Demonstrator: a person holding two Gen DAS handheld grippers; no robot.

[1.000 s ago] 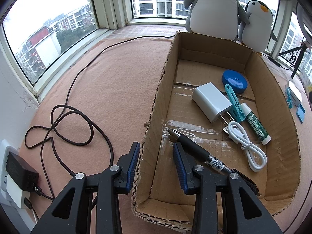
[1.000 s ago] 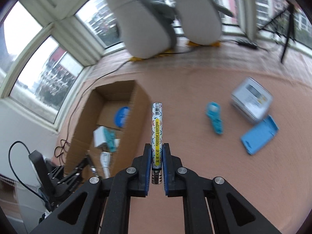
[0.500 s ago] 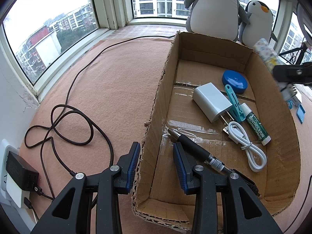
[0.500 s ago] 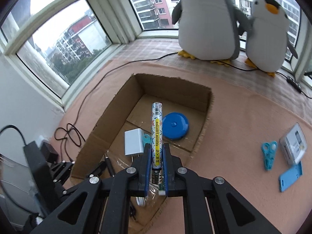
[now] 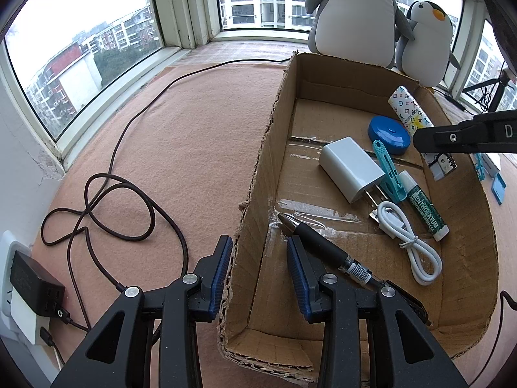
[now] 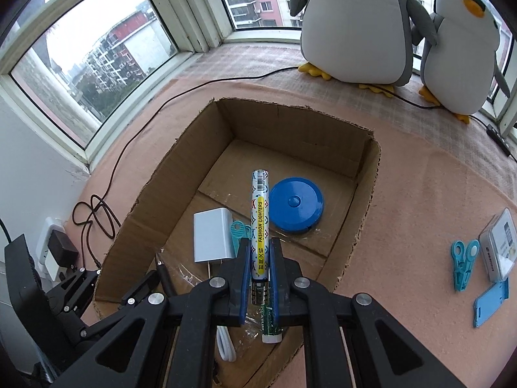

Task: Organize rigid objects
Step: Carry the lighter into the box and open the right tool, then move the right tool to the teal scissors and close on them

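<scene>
Cardboard box [image 5: 258, 174] wall sits pinched in the left gripper [image 5: 258, 270] in the left view, while the right view shows the right gripper [image 6: 260, 266] clamped on the lighter [image 6: 260, 213] above the box's middle, awaiting lowering and release.

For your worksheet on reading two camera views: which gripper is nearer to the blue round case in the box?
Right. The right gripper, shut on the lighter, hangs above the box beside the blue round case. The left gripper clamps the box wall at the near end.
</scene>
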